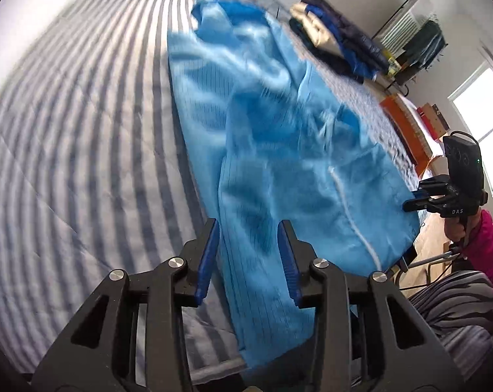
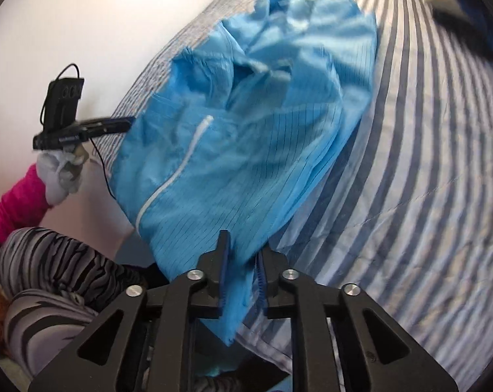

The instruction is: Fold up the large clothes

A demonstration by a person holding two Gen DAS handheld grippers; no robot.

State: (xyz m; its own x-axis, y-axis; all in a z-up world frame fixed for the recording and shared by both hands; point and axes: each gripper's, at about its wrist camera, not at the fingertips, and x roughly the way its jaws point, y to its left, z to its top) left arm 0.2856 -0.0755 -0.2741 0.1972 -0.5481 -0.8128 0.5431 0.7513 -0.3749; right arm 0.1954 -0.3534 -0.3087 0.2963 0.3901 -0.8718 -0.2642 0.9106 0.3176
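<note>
A large light-blue garment [image 1: 272, 150] with thin dark pinstripes and a white zipper [image 1: 361, 228] lies stretched along the striped bed. My left gripper [image 1: 249, 228] has its jaws apart, with a fold of the garment running between the blue pads. My right gripper [image 2: 243, 248] has its jaws closer together around the garment's near edge [image 2: 240, 196]. In the left wrist view the right gripper [image 1: 410, 202] sits at the garment's right hem. In the right wrist view the left gripper [image 2: 125, 124] reaches the garment's left edge. Whether either pinches the cloth is unclear.
The bed [image 1: 66, 137] has a grey-and-white striped cover. A pile of dark, blue and beige clothes [image 1: 334, 42] lies at its far side. A clothes rack [image 1: 419, 42], orange items [image 1: 400, 114] and a window [image 1: 482, 124] are to the right. The person's pink sleeve [image 1: 485, 248] and zebra-print trousers [image 2: 50, 277] are close.
</note>
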